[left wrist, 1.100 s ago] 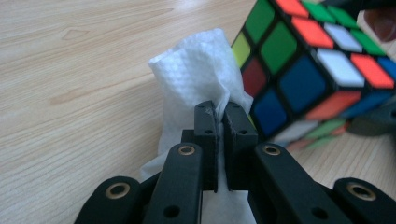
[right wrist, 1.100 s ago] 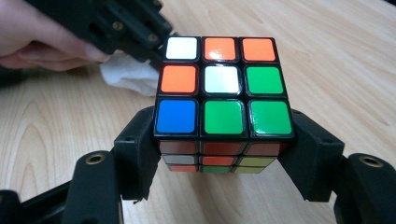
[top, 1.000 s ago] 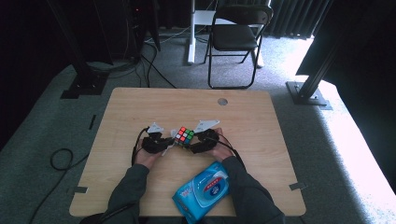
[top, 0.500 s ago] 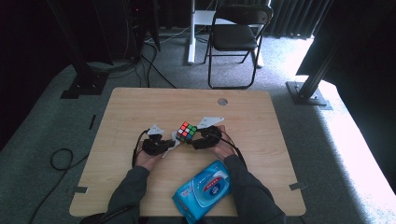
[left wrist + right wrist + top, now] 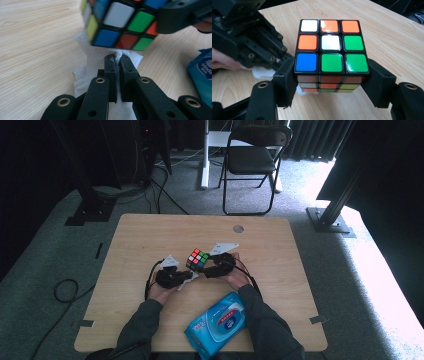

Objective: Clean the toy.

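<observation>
At table centre, right tool [image 5: 329,82] clamps cube [image 5: 331,47] edges.

We see a scrambled puzzle cube [image 5: 331,52] raised slightly off the surface near its middle, tilted, a crumpled white wipe [image 5: 100,62] bunched against its lower face, trailing onto the wood.
</observation>
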Motion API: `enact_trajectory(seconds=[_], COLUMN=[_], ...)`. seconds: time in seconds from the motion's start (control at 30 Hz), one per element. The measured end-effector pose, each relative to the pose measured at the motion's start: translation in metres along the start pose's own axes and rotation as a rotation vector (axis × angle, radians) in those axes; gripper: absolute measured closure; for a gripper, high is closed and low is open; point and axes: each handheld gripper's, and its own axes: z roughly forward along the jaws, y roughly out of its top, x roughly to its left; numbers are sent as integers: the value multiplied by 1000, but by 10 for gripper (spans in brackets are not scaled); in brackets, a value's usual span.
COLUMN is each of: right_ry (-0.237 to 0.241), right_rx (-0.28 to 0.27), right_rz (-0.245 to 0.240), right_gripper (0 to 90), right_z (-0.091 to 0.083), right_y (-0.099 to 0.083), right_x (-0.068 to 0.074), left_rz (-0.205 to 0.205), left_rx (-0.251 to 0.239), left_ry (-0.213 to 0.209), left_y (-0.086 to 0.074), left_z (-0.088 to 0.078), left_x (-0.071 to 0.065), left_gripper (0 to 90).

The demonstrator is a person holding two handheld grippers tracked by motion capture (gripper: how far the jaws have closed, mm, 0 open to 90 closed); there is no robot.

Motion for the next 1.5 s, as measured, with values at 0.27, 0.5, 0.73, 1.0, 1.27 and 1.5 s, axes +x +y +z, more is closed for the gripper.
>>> enact_trajectory(seconds=[0.27, 0.5, 0.73, 1.0, 1.27, 1.5], right_ry=[0, -6, -1, 17, 20, 37], right_rx=[-6, -12, -8, -6, -7, -5], right_rz=[3, 8, 6, 2, 0, 1], right_gripper=[344, 344, 344, 344, 344, 344], right_z=[1, 1, 0, 0, -2, -1], right_y=[1, 2, 2, 1, 1, 1], right_x=[0, 0, 0, 0, 0, 1], left_rz=[38, 55, 37, -22, -66, -100], left_rx=[10, 17, 15, -28, -62, -94], left_ry=[-33, -56, -18, 65, 82, 91], left_y=[0, 1, 1, 4, 2, -1], left_z=[4, 7, 7, -7, -14, -16], left_x=[-7, -11, -8, 7, 16, 22], left_gripper=[863, 863, 863, 863, 863, 863])
